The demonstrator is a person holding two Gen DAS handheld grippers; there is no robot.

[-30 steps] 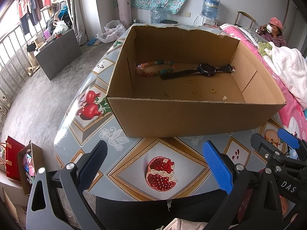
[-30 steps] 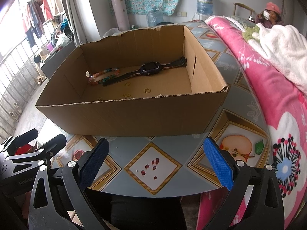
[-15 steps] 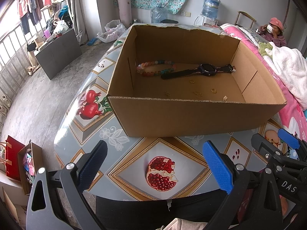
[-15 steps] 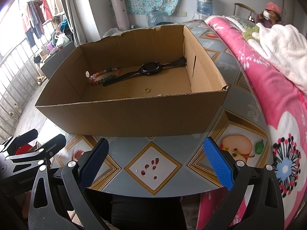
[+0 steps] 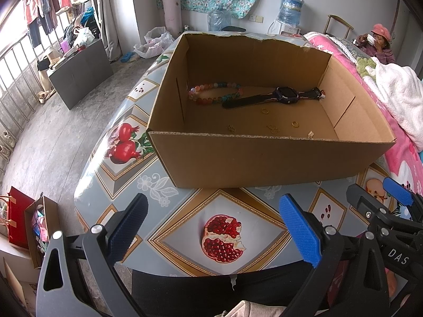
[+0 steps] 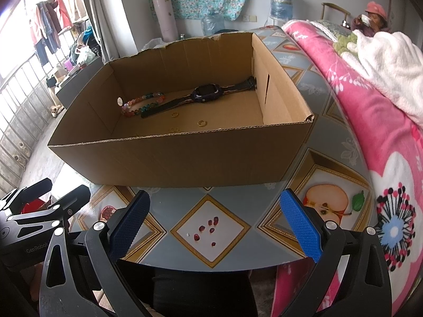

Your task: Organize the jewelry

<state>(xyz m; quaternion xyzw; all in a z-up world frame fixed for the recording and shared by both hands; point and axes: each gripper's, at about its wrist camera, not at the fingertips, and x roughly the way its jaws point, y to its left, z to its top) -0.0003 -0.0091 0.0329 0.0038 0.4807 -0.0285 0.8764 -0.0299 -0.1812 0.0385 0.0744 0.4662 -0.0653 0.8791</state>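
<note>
Before me, a cardboard box (image 5: 264,158) sits on the table (image 5: 148,192), set back from its near edge. In the box, by my count: a bead bracelet (image 5: 211,95) at the far-left corner; a wristwatch (image 5: 285,96) just right of it along the far wall; several small rings (image 5: 294,124) loose on the floor nearer the front wall. A bed (image 6: 370,121) adjoins the table's right edge.

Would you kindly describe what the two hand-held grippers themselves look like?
The left hand-held gripper and the right hand-held gripper look alike: black angular frames with cut-out slots and silver pivot bolts, each carrying two textured blue finger pads. White lettering shows on the bodies, "DAS" on the right one and "GenRobo" on the left. No cables show.
</note>
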